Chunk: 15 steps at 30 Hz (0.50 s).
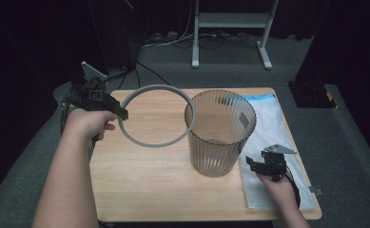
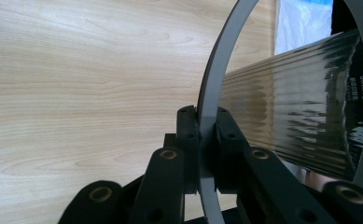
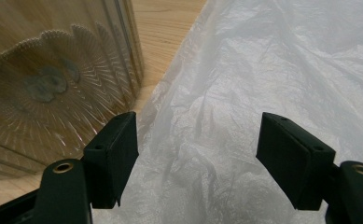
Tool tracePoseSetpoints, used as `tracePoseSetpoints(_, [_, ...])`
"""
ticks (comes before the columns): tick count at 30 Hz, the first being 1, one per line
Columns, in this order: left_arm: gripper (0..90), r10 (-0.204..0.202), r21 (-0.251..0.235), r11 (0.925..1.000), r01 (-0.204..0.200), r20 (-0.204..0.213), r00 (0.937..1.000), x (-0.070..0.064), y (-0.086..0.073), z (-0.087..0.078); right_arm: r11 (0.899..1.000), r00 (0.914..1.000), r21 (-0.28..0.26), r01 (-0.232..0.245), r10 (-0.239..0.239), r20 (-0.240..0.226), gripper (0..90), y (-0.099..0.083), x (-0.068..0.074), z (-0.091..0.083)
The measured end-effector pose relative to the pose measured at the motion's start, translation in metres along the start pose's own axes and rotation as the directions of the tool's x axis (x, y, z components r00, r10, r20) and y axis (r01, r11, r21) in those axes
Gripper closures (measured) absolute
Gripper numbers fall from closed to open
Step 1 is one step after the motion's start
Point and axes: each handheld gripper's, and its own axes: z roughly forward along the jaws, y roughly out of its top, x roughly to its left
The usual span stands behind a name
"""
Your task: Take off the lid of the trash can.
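High view: the left hand-held gripper [image 1: 118, 113] holds a grey ring [image 1: 156, 115] above the worktop [image 1: 140, 175], its far side touching the ribbed clear bin [image 1: 219, 133] at centre-right. Left gripper view: jaws clamped on the ring's rim. Right gripper view: the right hand-held gripper [image 3: 195, 154], jaws apart, hovers over a white plastic bag [image 3: 263, 70] along the right edge.

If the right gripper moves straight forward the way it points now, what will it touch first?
Most likely the white plastic bag: it lies directly between and ahead of the open jaws of the right gripper. The ribbed clear bin stands off to the side, though depth is unclear.
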Motion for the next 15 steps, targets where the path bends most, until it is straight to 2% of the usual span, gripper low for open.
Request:
tracePoseSetpoints(9, [83.0, -0.016, -0.024, 0.9996, 0.016, 0.01, 0.9998, 0.02, -0.005, -0.005, 1.0, 1.0, 0.001, 0.006, -0.006, 0.003, 28.5, 0.0, 0.001, 0.0])
tracePoseSetpoints(11, [82.9, -0.03, -0.034, 0.9989, 0.031, 0.007, 0.9995, 0.025, -0.007, -0.005, 1.0, 1.0, 0.001, 0.007, -0.007, 0.003, 28.5, 0.0, 0.0, 0.001])
tracePoseSetpoints(15, [82.9, -0.035, -0.033, 0.9988, 0.035, -0.001, 0.9994, 0.033, -0.009, -0.004, 1.0, 1.0, 0.004, 0.007, -0.007, 0.004, 28.5, -0.001, 0.001, 0.002])
